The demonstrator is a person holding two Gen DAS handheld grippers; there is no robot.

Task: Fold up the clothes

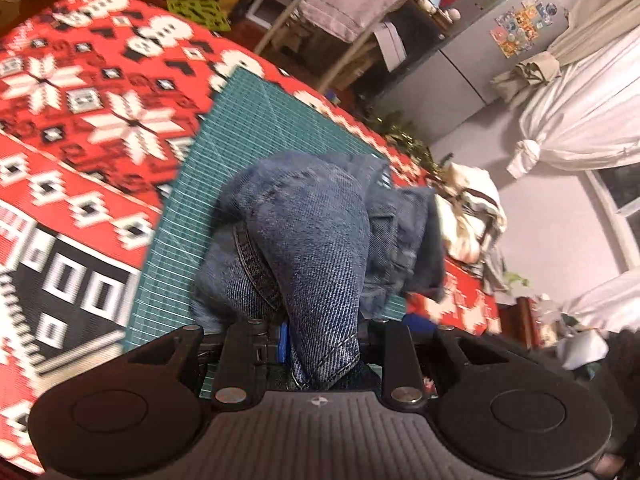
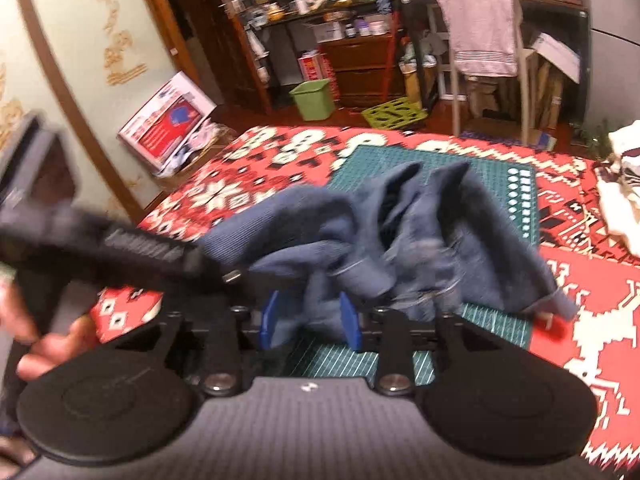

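Observation:
A pair of blue jeans (image 1: pixel 312 240) lies bunched up on a green cutting mat (image 1: pixel 260 120). In the left wrist view a thick denim fold with a stitched seam runs down between the fingers of my left gripper (image 1: pixel 320 344), which is shut on it. In the right wrist view the jeans (image 2: pixel 400 232) are lifted and blurred above the mat (image 2: pixel 500 184). My right gripper (image 2: pixel 310 322) has its blue fingers (image 2: pixel 270 320) closed on a wad of denim. The left gripper (image 2: pixel 216 268) reaches in from the left, held by a hand (image 2: pixel 52 344), and grips the jeans' left edge.
The mat lies on a table covered by a red patterned cloth (image 1: pixel 80 120). A pile of white clothes (image 2: pixel 620 184) sits at the table's right side. Beyond the table stand a chair draped with a towel (image 2: pixel 480 36), a green bin (image 2: pixel 314 98) and cluttered shelves.

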